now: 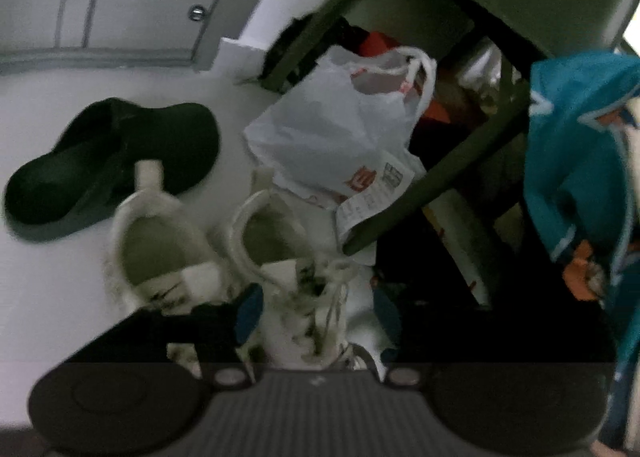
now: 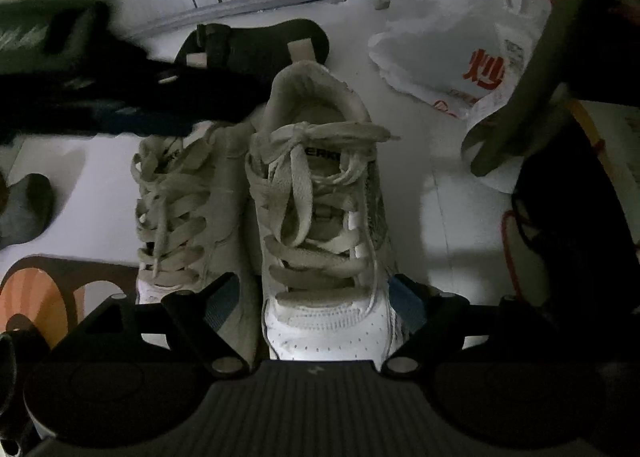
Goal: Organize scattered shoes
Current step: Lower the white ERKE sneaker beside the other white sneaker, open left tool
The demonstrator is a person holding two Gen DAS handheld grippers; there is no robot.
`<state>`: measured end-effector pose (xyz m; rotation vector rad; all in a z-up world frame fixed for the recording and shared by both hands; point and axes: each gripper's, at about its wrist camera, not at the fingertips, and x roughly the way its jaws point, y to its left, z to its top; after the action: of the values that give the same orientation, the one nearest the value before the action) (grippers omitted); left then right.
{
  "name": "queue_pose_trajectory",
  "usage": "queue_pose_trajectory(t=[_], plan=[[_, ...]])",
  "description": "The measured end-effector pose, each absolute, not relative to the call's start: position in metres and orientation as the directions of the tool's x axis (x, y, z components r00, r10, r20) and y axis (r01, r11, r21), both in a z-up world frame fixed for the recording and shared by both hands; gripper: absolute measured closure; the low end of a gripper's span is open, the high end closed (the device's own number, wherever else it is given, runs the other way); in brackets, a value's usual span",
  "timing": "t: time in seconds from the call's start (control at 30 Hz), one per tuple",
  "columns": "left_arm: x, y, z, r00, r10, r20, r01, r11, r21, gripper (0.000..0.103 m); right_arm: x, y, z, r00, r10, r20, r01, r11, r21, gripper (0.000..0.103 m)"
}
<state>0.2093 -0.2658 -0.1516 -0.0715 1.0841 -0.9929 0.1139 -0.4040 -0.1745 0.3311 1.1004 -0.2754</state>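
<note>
The two white sneakers [image 2: 256, 213] stand side by side on the pale floor [image 2: 440, 217] beside a black sandal [image 2: 256, 45], while the right gripper [image 2: 316, 305] straddles one toe with its jaws apart, and the left gripper [image 1: 316, 317] is also released.

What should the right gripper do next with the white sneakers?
Probably lift the right gripper away: its jaws stand open around the toe of one white sneaker, which already sits beside its mate on the floor, so the pair looks placed.
</note>
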Motion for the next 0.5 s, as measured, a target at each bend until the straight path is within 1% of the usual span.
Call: queue_pose_trajectory(t=[0.17, 0.27, 0.37, 0.5], plan=[[0.191, -0.218, -0.127, 0.197, -0.673, -0.713, 0.616, 0.651, -0.444, 0.035, 0.102, -0.393, -0.152, 0.456, -0.124, -0.881, 0.37, 0.927, 0.061, 0.017], [0.184, -0.193, -0.11, 0.254, -0.649, -0.717, 0.592, 0.69, -0.416, 0.034, 0.093, -0.385, -0.132, 0.469, -0.134, -0.873, 0.374, 0.926, 0.059, 0.017], [0.179, -0.168, -0.092, 0.272, -0.642, -0.717, 0.556, 0.713, -0.428, 0.029, 0.09, -0.377, -0.111, 0.486, -0.144, -0.862, 0.349, 0.936, 0.041, 0.017], [0.167, -0.145, -0.075, 0.313, -0.62, -0.719, 0.53, 0.743, -0.41, 0.029, 0.088, -0.367, -0.086, 0.501, -0.138, -0.854, 0.305, 0.952, 0.026, 0.017]])
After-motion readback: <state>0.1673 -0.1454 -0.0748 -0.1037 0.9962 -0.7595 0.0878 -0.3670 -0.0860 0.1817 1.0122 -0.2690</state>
